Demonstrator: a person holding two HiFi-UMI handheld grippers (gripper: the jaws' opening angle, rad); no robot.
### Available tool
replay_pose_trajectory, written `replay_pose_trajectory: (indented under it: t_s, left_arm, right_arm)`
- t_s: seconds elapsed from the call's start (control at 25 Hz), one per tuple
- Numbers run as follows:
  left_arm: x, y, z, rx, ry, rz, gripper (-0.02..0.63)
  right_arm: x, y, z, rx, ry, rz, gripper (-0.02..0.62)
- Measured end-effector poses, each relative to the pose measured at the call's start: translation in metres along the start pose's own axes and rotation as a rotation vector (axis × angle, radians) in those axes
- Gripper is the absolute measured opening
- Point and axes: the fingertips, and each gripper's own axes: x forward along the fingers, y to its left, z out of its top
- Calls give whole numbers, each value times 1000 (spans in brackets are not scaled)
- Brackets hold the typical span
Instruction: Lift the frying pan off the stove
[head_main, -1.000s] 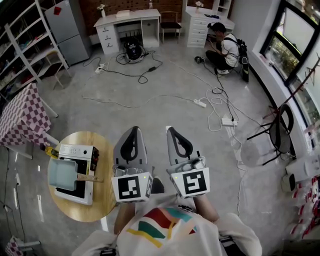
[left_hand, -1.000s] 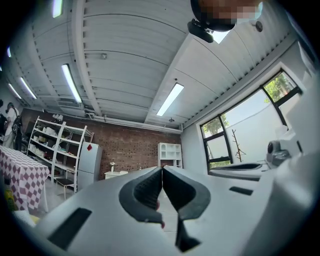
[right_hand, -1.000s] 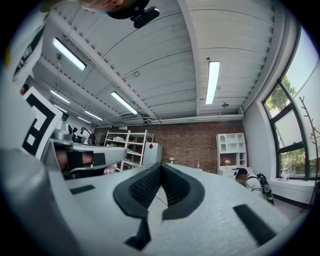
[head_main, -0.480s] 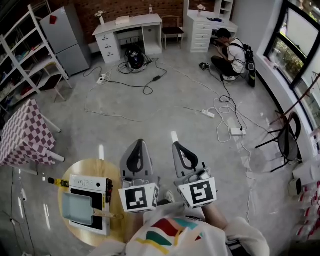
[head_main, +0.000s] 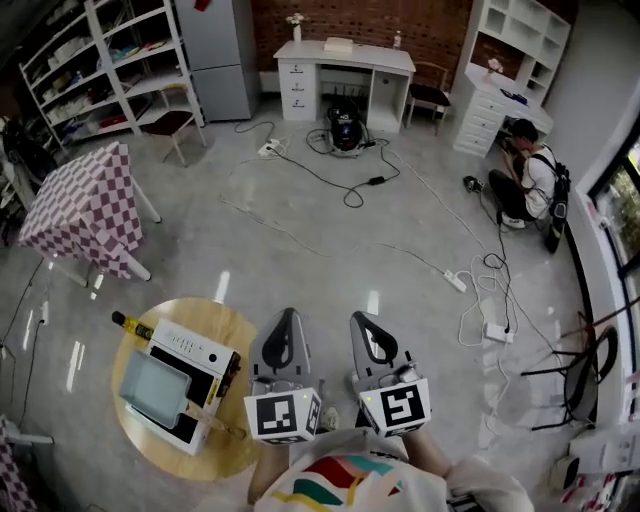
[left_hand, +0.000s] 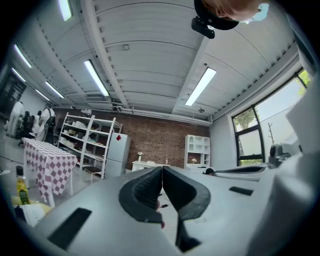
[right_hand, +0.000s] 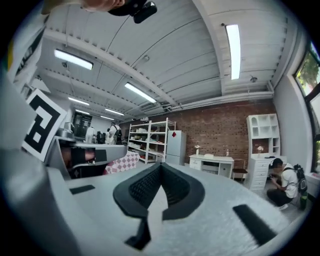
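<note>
Head-camera scene, looking steeply down on a workshop floor strewn with cables. Over the last second you have turned to your left: the room has swung round, and the crouching person (head_main: 525, 180) has slid from the top of the picture to the right side. The round wooden table (head_main: 232, 455) has kept its place low on your left, just beside the left tool (head_main: 287, 318). On it the square pale-blue frying pan (head_main: 152, 388) still lies on the white stove (head_main: 195, 352), wooden handle angled toward you. Both the left tool and the right tool (head_main: 362, 320) have their jaws pressed together with nothing between them, and they point out over the floor, past the pan. The lift looks unstarted; you likely need to swing further left and open a tool for the handle.
</note>
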Motion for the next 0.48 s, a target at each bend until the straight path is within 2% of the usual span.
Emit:
replay_pose_trajectory:
  t_s: [0.24, 0.36, 0.48]
  left_arm:
    - [-17, 60, 8, 51, -16, 247, 6]
    - [-37, 88, 24, 100, -44, 422, 6]
    - [-70, 119, 29, 105, -78, 590, 6]
  right_arm:
    - [55, 51, 0, 41, -39, 254, -6]
    - [88, 89, 8, 46, -75, 450, -6]
    - [109, 134, 17, 27, -95, 637, -6]
